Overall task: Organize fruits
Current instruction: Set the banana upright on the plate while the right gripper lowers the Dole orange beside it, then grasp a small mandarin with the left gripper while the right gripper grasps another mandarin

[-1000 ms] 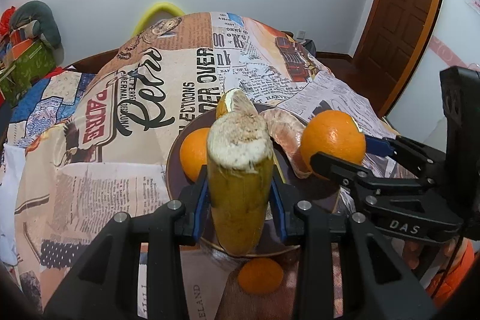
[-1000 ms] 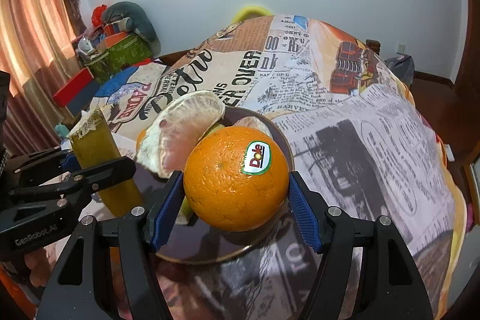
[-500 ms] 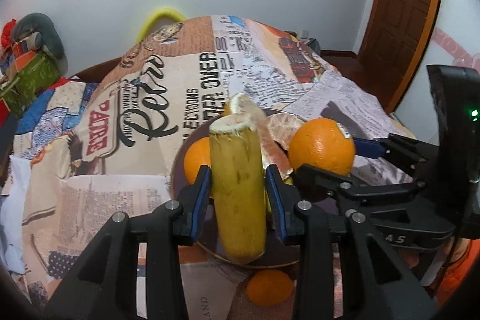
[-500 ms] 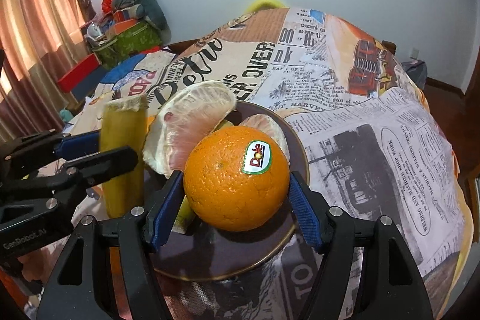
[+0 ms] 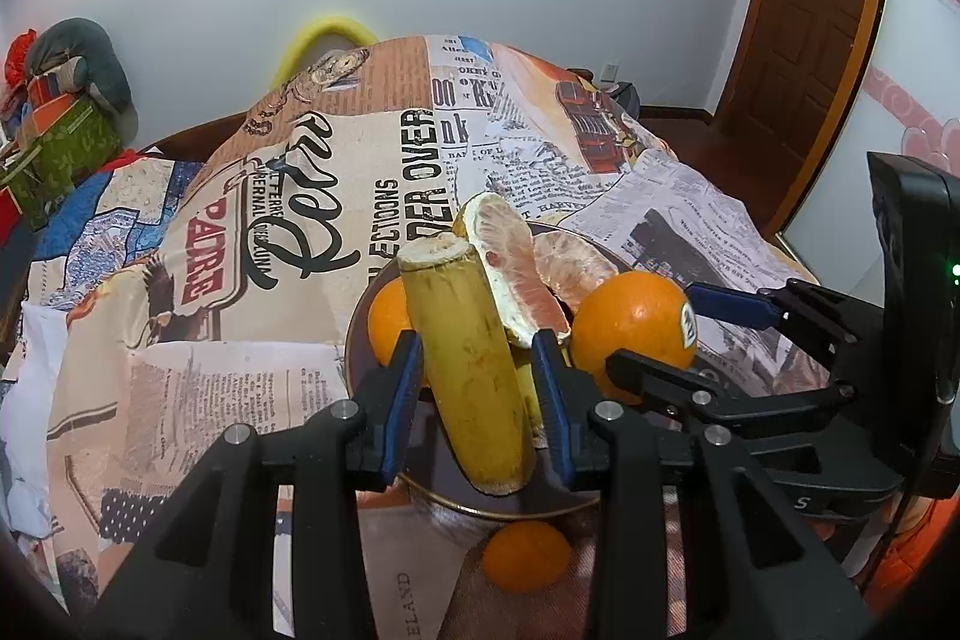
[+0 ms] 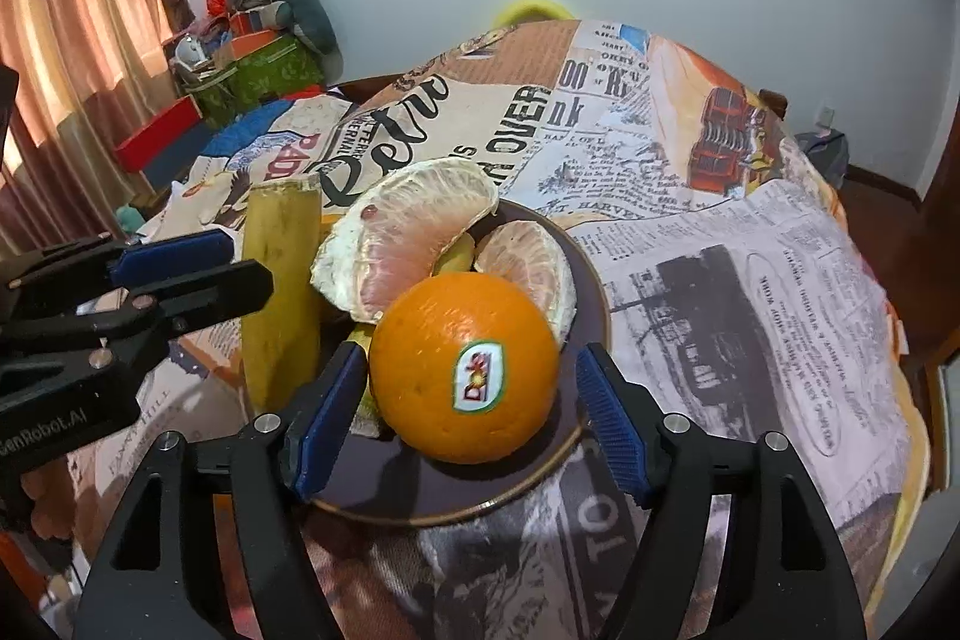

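Observation:
A dark round plate (image 5: 456, 502) (image 6: 594, 292) on the newspaper-print cloth holds pomelo segments (image 5: 516, 274) (image 6: 408, 232) and a small orange (image 5: 387, 322). My left gripper (image 5: 477, 400) is open around a cut banana piece (image 5: 474, 370) (image 6: 279, 292), whose lower end rests on the plate; small gaps show at both pads. My right gripper (image 6: 474, 412) is open around a large orange with a Dole sticker (image 6: 465, 367) (image 5: 633, 325), which sits on the plate with gaps on both sides.
A small orange (image 5: 525, 556) lies on the cloth just in front of the plate. Boxes and clutter (image 6: 252, 58) stand at the far left by the curtain. A wooden door (image 5: 804, 16) is at the right. The bed edge drops off at the right.
The left gripper lowered the banana piece onto the plate and its jaws loosened. The right gripper set the orange down on the plate and opened; the orange rolled so its sticker faces sideways.

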`<action>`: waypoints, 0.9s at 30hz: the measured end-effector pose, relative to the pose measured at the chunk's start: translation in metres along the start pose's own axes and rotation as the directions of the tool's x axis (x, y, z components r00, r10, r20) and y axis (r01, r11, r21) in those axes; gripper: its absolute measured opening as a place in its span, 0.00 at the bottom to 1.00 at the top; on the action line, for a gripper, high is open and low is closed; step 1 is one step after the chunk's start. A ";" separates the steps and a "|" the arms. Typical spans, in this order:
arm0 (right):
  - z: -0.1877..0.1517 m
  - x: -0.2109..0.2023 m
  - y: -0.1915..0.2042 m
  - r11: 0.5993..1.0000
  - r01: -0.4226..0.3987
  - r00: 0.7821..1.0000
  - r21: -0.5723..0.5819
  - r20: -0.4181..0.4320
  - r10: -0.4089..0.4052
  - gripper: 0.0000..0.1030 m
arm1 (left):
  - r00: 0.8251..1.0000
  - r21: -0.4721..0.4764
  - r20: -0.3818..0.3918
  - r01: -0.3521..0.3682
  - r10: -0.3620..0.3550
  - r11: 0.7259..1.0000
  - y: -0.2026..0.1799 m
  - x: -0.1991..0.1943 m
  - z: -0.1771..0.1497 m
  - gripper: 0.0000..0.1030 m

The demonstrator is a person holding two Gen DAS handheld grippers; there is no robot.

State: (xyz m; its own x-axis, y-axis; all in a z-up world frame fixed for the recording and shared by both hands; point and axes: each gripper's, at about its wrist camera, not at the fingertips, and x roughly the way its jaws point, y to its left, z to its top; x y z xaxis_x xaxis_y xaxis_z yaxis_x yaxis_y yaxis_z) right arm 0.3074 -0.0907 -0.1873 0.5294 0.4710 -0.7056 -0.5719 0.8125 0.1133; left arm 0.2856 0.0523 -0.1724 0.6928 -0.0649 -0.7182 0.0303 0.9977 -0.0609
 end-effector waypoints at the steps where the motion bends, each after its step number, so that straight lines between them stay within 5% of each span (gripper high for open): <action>1: 0.000 -0.003 0.000 1.000 0.007 1.000 -0.001 0.002 -0.007 0.68 | 1.000 0.001 0.003 -0.001 0.001 1.000 -0.001 -0.004 0.000 0.35; 19: -0.011 -0.077 0.017 0.999 0.030 0.995 0.017 0.098 -0.032 0.68 | 0.998 -0.036 0.068 -0.001 0.003 0.999 -0.003 -0.075 -0.014 0.38; 27: -0.024 -0.100 0.030 0.999 0.037 0.992 -0.002 0.117 -0.036 0.68 | 0.999 -0.036 0.052 -0.011 0.013 0.999 -0.004 -0.093 -0.038 0.49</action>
State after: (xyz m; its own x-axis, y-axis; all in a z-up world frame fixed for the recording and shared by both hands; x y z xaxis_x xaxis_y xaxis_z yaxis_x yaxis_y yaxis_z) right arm 0.2223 -0.1211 -0.1299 0.6195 0.4779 -0.6228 -0.5532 0.8286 0.0857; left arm 0.1939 0.0535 -0.1313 0.7299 -0.0505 -0.6816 -0.0038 0.9970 -0.0779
